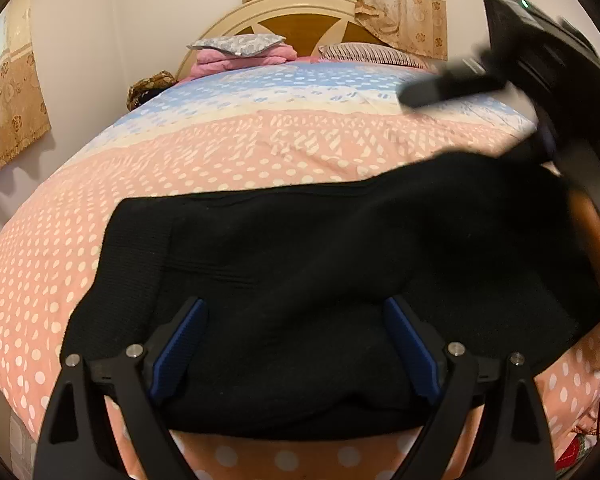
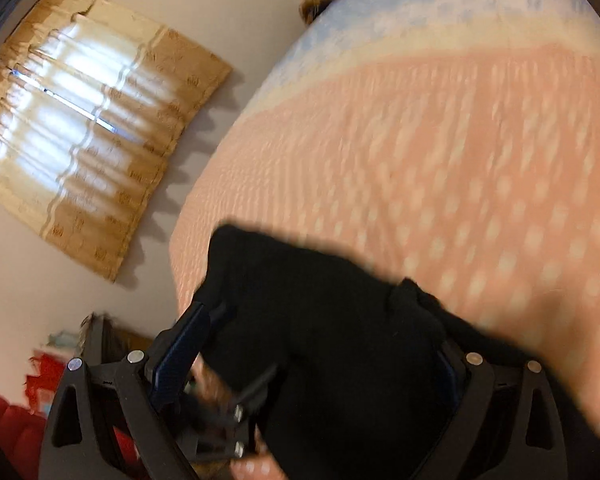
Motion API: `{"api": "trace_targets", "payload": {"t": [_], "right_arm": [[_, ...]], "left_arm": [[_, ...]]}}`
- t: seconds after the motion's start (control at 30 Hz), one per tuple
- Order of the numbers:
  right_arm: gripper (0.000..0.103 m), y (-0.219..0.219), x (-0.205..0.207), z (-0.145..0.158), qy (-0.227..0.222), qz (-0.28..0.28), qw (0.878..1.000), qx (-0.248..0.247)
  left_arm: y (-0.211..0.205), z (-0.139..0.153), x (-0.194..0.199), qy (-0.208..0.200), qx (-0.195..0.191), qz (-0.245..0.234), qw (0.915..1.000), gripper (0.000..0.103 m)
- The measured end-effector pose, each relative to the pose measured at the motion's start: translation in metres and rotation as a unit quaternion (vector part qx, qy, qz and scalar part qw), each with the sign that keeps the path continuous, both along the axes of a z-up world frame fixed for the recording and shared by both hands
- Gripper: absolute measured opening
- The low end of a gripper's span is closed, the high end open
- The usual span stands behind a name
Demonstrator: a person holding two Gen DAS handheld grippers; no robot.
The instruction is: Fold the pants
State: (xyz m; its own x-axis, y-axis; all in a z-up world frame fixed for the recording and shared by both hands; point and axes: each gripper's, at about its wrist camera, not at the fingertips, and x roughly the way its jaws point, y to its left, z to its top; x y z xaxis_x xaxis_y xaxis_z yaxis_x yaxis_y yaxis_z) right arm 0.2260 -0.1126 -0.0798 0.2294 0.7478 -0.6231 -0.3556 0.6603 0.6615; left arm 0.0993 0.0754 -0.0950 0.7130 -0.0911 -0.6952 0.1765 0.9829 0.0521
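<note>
The black pants (image 1: 300,264) lie folded on the bed near its front edge, with the ribbed waistband at the left. My left gripper (image 1: 294,322) is open, its blue pads spread wide over the near part of the pants. The right gripper's body (image 1: 540,80) shows blurred at the upper right of the left wrist view. In the blurred right wrist view my right gripper (image 2: 312,336) is open and the black pants (image 2: 332,320) fill the space between its fingers. I cannot tell whether the cloth touches its pads.
The bedspread (image 1: 220,152) is pink with white dots, with blue bands farther back. Pillows (image 1: 240,50) and a cream headboard (image 1: 300,4) stand at the far end. Curtained windows (image 2: 88,120) are on the walls. Red things (image 2: 8,428) lie beside the bed.
</note>
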Motion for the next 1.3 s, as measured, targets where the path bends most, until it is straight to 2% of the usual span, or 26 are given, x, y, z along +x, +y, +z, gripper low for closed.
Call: {"api": "trace_targets", "payload": {"t": [0.03,0.1,0.13,0.23,0.3,0.4,0.47,0.5,0.57,0.6,0.63,0.73,0.87,0.97,1.03,1.13,1.2,1.3], "right_arm": [[0.097,-0.008,0.011,0.014,-0.039,-0.028,0.999,-0.023],[0.097,-0.031,0.027,0.029,-0.076,-0.086,0.992,-0.045],[0.097,-0.055,0.04,0.035,-0.075,-0.126,0.989,-0.034],[0.097,-0.104,0.048,0.038,-0.032,-0.189,0.981,0.015],[0.097,-0.11,0.036,0.042,-0.035,-0.181,0.983,0.02],[0.096,-0.083,0.008,0.037,-0.033,-0.128,0.991,-0.007],[0.094,-0.061,-0.007,0.036,-0.057,-0.102,0.992,-0.036],[0.089,-0.044,-0.009,0.038,-0.075,-0.089,0.99,-0.075],[0.071,-0.033,-0.007,0.03,-0.088,-0.078,0.985,-0.129],[0.053,-0.031,-0.001,0.026,-0.081,-0.073,0.985,-0.133],[0.045,-0.032,0.009,0.022,-0.057,-0.069,0.989,-0.12],[0.045,-0.037,0.02,0.008,-0.015,-0.062,0.991,-0.114],[0.045,-0.03,0.006,-0.005,0.009,-0.032,0.992,-0.12],[0.042,-0.023,-0.005,-0.008,-0.014,-0.033,0.988,-0.147],[0.028,-0.006,-0.011,-0.009,-0.035,-0.022,0.979,-0.198],[0.017,0.017,-0.027,-0.003,-0.076,0.003,0.963,-0.26],[0.012,0.018,-0.031,0.003,-0.085,-0.006,0.962,-0.26],[0.009,-0.012,-0.028,0.018,-0.088,-0.069,0.972,-0.207]], "left_arm": [[0.0,-0.001,0.0,0.001,0.0,0.0,1.0,0.093],[0.001,-0.001,0.0,0.0,-0.001,-0.002,1.0,0.093],[0.001,-0.001,0.0,0.0,-0.002,-0.003,1.0,0.093],[0.0,-0.002,-0.001,-0.006,-0.001,-0.002,1.0,0.094],[-0.001,-0.003,-0.002,-0.011,0.0,0.0,0.9999,0.095],[0.0,-0.002,-0.002,-0.011,-0.001,0.002,0.9999,0.095],[0.0,-0.002,-0.002,-0.01,0.0,0.004,0.9999,0.095],[0.0,-0.002,-0.002,-0.008,0.001,0.005,1.0,0.095],[-0.001,-0.001,-0.003,-0.007,0.001,0.006,1.0,0.095],[-0.001,-0.001,-0.003,-0.008,0.0,0.007,0.9999,0.095],[0.0,-0.001,-0.003,-0.009,0.0,0.008,0.9999,0.095],[0.0,-0.002,-0.004,-0.012,-0.001,0.008,0.9999,0.095],[0.0,-0.002,-0.005,-0.014,-0.003,0.008,0.9999,0.096],[0.0,-0.002,-0.005,-0.015,-0.002,0.008,0.9999,0.096],[-0.001,-0.002,-0.005,-0.015,-0.002,0.008,0.9999,0.096],[-0.001,-0.002,-0.006,-0.015,-0.002,0.008,0.9999,0.096],[0.0,-0.003,-0.006,-0.016,-0.002,0.008,0.9998,0.096],[0.0,-0.003,-0.006,-0.017,-0.001,0.008,0.9998,0.096]]}}
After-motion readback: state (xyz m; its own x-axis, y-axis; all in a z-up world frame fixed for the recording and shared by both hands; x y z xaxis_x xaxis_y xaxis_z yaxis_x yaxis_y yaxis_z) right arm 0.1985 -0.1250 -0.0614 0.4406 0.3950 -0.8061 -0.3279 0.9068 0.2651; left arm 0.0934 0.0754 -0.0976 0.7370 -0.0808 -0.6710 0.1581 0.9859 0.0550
